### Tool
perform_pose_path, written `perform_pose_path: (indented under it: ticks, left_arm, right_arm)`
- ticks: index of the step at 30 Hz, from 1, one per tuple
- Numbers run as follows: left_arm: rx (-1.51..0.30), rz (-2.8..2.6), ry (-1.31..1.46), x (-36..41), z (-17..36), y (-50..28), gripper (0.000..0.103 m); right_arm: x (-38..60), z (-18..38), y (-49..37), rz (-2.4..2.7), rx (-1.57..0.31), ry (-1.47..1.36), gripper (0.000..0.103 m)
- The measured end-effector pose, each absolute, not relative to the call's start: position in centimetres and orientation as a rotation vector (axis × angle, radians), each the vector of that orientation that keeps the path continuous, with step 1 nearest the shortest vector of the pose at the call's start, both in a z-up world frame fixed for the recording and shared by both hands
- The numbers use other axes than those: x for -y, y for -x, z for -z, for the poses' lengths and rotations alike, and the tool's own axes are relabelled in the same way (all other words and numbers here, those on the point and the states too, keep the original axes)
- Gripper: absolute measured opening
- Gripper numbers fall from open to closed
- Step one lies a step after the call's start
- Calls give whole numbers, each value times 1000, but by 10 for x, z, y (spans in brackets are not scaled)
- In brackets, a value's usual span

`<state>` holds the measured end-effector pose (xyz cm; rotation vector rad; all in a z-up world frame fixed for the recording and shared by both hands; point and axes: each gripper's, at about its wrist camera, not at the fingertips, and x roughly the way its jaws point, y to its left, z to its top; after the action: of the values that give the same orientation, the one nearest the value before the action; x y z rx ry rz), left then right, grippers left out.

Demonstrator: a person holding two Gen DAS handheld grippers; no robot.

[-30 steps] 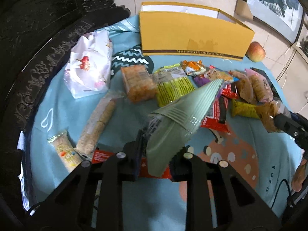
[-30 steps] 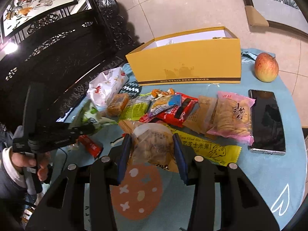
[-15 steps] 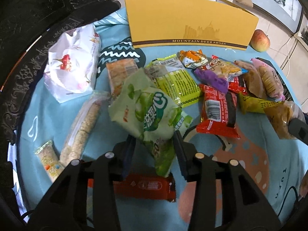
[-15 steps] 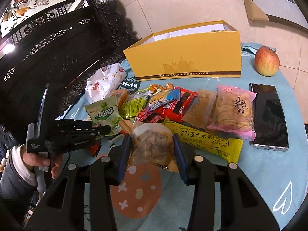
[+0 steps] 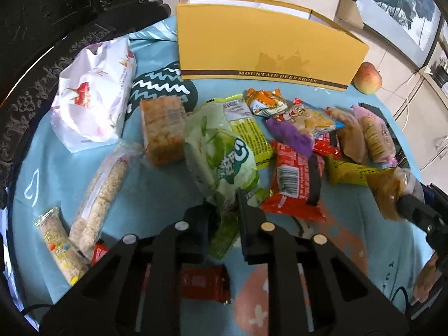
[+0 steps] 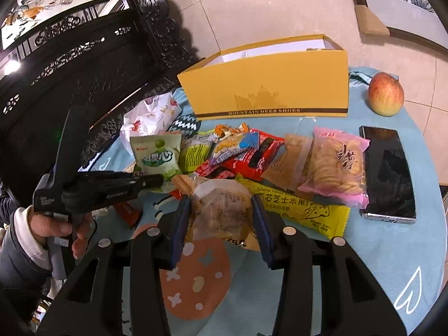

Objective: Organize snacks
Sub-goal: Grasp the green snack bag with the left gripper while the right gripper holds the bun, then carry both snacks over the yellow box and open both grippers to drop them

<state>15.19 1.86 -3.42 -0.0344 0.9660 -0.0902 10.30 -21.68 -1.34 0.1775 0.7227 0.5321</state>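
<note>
The left gripper (image 5: 226, 212) has just been closing, and its jaws now pinch the lower end of a green snack bag (image 5: 224, 156), which stands up from between them over the middle of the table (image 5: 156, 184). In the right wrist view the same green bag (image 6: 158, 158) shows its printed front, held at the tip of the left gripper (image 6: 151, 180), with a person's hand (image 6: 53, 226) around the handle near the table's left edge.

The right gripper (image 6: 222, 218) has its jaws partly apart and closed on a clear cookie packet (image 6: 224, 212); both pads press its sides. The packet sits near the front of the table, on the blue cloth (image 6: 364, 266), just above an orange patch printed on it.

A yellow shoebox (image 6: 268, 89) stands open along the far edge of the table. An apple (image 6: 385, 93) sits just right of it at the far right corner. A dark phone (image 6: 387, 172) lies along the right edge.

The other snacks lie in a loose heap between the box and the grippers. A pink cracker bag (image 6: 336, 168) lies touching the phone. A long yellow wrapper (image 6: 302, 210) lies just right of the clear packet. A red packet (image 5: 296, 182) lies just right of the green bag. A white bag (image 5: 92, 98) lies toward the far left edge. A long oat bar (image 5: 100, 196) lies near the left edge.
</note>
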Motion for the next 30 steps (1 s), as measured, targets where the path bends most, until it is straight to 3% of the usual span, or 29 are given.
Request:
perform_pose_path:
  ticks: [16,23,30]
  left_arm:
    - [-758,123,-45,6,-77,-146,17]
    - [-682,136,-70,25,-114,-197,17]
    - [-711,119,-50,35,-104,-289,17]
  right_arm:
    - [251,-57,-99,-458,-496,-241,44]
    - [250,-97,-156,-340,-394,-151,44]
    - [227,-98,-243,-194,-364,-41,44]
